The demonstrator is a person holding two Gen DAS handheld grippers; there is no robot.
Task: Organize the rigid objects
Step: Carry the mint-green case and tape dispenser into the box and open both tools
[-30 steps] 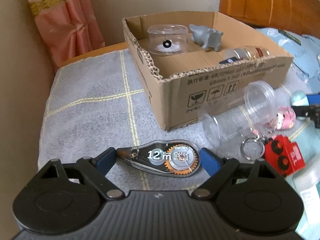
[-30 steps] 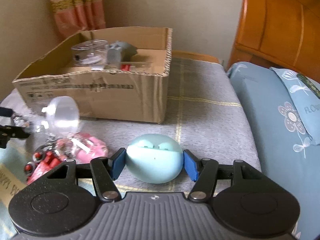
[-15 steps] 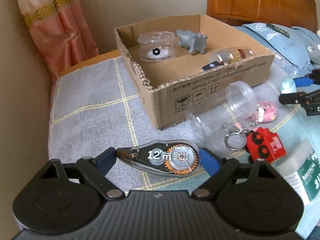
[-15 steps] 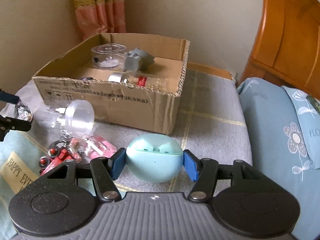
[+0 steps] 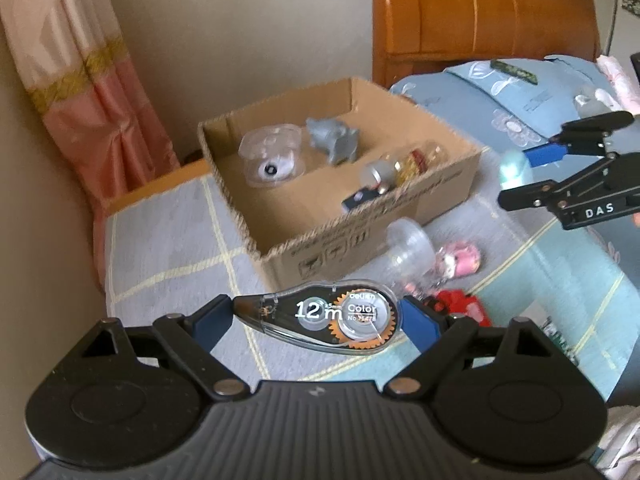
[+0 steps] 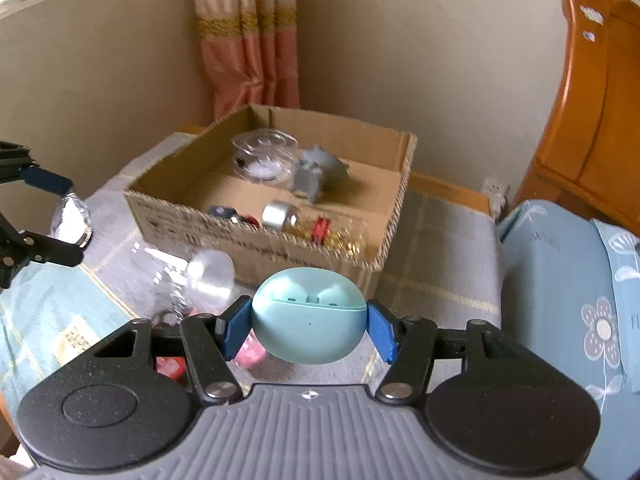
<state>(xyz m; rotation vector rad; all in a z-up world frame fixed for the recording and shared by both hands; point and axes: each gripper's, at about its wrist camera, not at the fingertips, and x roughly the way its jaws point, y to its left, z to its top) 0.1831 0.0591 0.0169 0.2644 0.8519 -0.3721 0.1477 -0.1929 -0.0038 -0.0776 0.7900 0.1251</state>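
My left gripper is shut on a clear correction tape dispenser marked 12 m, held in the air in front of the open cardboard box. My right gripper is shut on a pale blue oval earbud case, held in the air to the right of the box. In the box lie a clear round case, a grey elephant figure and a clear bottle with gold and red bits. The right gripper also shows in the left wrist view.
On the bed in front of the box lie a clear plastic cup, a pink toy, a red toy car and a key ring. A wooden headboard and blue pillow are on the right; a curtain hangs on the left.
Both grippers have risen with their objects still held. The box now looks lower and farther, and I see down into it. The right gripper has come closer to the box's right side.
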